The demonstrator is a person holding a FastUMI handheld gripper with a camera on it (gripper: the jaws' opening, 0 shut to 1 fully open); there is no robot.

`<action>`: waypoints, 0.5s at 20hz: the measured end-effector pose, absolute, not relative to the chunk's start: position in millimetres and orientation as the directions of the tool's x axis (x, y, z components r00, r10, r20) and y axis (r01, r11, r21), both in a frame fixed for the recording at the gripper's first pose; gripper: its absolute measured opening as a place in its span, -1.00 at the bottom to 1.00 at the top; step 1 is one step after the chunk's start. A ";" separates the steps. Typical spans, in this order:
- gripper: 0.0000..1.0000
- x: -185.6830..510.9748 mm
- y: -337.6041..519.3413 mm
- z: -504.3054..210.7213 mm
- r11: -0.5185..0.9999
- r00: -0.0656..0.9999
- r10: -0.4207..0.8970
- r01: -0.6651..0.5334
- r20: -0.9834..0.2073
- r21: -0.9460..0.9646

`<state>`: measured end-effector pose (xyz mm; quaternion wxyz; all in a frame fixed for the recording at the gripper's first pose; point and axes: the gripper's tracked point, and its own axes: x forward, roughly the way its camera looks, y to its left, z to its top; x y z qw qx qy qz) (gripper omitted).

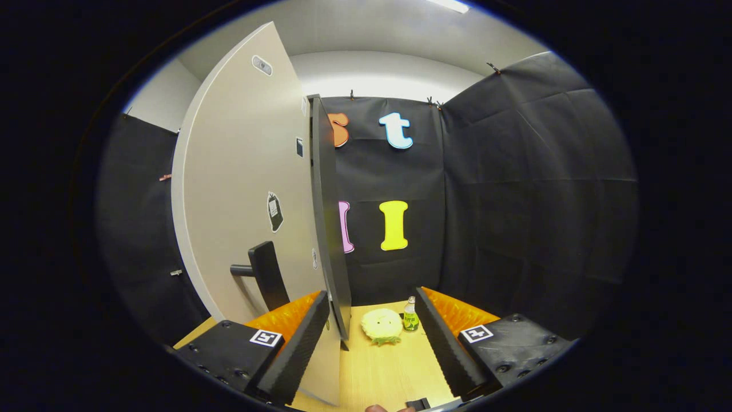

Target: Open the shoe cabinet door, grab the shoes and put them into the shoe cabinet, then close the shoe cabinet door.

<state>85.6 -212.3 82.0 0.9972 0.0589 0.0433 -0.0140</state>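
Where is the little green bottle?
The green bottle stands on the wooden floor beyond the open gripper, right beside the yellow plush shoe, near the cabinet door.

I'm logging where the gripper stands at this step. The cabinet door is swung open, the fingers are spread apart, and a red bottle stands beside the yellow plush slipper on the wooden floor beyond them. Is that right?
Not quite: in the gripper view the bottle is green, not red. The rest holds: the cabinet door is swung open, the gripper has its fingers spread apart on nothing, and the bottle stands beside the yellow plush slipper on the wooden floor beyond them.

Bright ceiling strip light [452,5], sharp focus, strong fisheye bending at edges
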 end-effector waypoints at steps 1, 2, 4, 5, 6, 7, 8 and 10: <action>0.94 85.8 -211.4 81.4 0.992 0.996 -0.024 0.034 -0.087 0.118; 0.94 85.4 -209.6 81.0 0.992 0.996 -0.023 0.034 -0.087 0.124; 0.95 85.3 -204.5 80.0 0.991 0.996 -0.017 0.028 -0.088 0.132; 0.95 86.7 -199.7 79.3 0.990 0.996 -0.014 0.026 -0.089 0.137; 0.95 86.8 -193.6 79.0 0.989 0.996 -0.010 0.023 -0.090 0.144; 0.95 85.6 -185.5 78.1 0.989 0.996 -0.004 0.018 -0.093 0.150; 0.95 84.2 -176.7 78.3 0.988 0.996 -0.002 0.016 -0.092 0.157; 0.95 80.9 -158.4 77.7 0.985 0.996 0.001 0.015 -0.089 0.171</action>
